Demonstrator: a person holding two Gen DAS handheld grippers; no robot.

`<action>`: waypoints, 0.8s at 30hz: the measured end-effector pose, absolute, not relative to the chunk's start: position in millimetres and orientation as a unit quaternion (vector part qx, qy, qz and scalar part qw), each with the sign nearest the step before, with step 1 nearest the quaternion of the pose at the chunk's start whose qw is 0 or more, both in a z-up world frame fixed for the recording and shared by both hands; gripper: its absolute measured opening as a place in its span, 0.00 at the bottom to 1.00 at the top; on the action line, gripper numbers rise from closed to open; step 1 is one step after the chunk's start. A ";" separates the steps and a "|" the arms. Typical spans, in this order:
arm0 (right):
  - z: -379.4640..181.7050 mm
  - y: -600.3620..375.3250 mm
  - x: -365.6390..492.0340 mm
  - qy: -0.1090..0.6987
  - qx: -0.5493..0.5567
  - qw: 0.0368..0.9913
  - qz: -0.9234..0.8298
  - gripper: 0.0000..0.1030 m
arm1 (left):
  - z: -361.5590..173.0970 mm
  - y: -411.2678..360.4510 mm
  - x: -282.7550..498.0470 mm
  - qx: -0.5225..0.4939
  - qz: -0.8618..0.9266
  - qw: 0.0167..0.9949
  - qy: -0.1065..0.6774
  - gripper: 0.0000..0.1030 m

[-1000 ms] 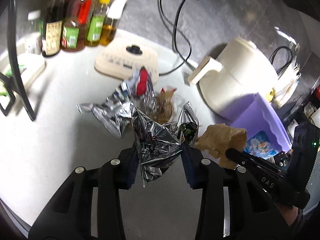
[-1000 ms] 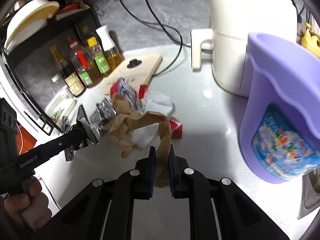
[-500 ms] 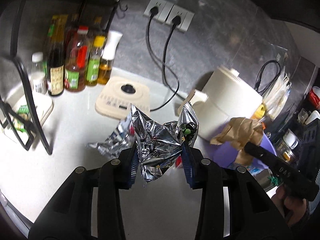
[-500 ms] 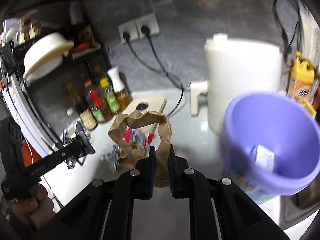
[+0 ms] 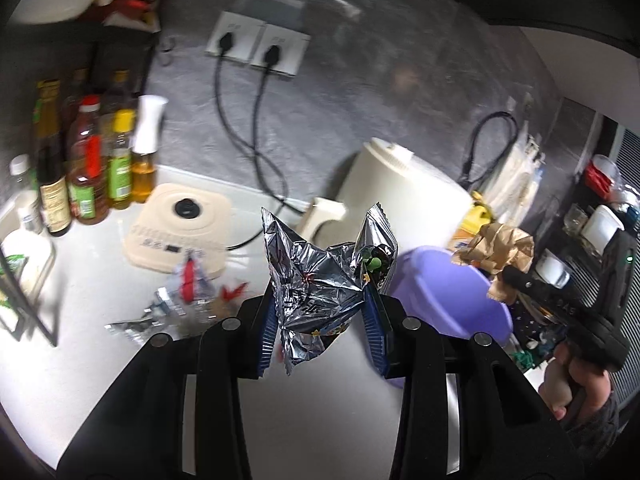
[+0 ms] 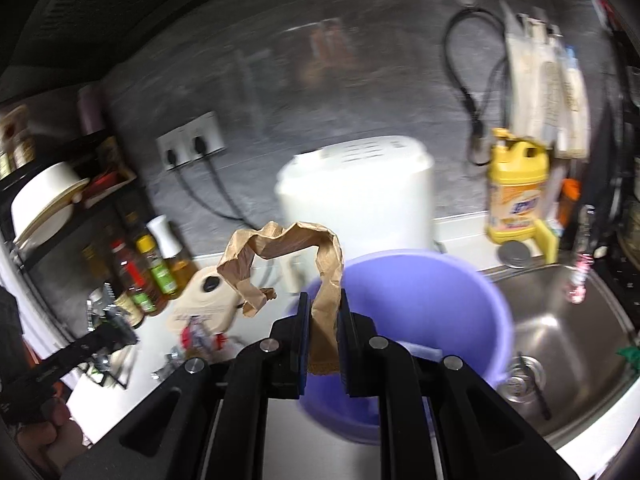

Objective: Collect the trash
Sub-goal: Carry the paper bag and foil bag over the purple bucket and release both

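My left gripper is shut on a crumpled silver foil wrapper, held up above the white counter. In the right wrist view my right gripper is shut on a strip of crumpled brown paper, raised over the near rim of the purple bucket. The left wrist view shows that bucket to the right of the foil, with the brown paper and the right gripper above its far side. More wrappers lie on the counter at the left.
A white appliance stands behind the bucket. A cream scale and several sauce bottles sit at the left, with cables running to wall sockets. A steel sink and a yellow detergent bottle lie to the right.
Both grippers have risen from the counter with their trash. The right one has swung over to the purple bucket, and the leftover wrappers now lie lower and further left.
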State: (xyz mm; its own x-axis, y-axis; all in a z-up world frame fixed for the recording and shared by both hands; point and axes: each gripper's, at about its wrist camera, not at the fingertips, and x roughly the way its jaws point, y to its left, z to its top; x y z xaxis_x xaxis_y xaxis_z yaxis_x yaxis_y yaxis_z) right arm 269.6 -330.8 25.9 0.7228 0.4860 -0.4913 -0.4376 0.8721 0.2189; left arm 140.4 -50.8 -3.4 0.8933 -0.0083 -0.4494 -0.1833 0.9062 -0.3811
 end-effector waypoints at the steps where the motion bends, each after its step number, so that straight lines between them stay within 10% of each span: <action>1: 25.6 -338.3 273.8 0.277 0.042 0.929 0.241 0.13 | -1.8 -56.7 144.6 -0.210 0.039 0.951 0.226 0.37; 5: 20.5 -355.4 287.4 0.283 0.036 0.933 0.218 0.16 | 4.3 -79.5 163.8 -0.201 0.012 0.953 0.224 0.37; 9: 18.1 -373.4 296.5 0.287 0.042 0.932 0.216 0.51 | 10.8 -98.7 180.7 -0.195 -0.007 0.955 0.221 0.37; 24: 31.6 -452.0 294.3 0.268 0.067 0.939 0.204 0.59 | 12.8 -179.4 257.2 -0.167 -0.071 0.955 0.235 0.37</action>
State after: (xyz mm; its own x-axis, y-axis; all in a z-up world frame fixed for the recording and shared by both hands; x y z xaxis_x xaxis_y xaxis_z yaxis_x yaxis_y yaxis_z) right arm 294.3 -452.0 31.6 0.7726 0.4193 -0.4767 -0.3471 0.9077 0.2359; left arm 257.2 -179.4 12.8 0.8797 -0.2146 -0.4244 0.0579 0.9341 -0.3524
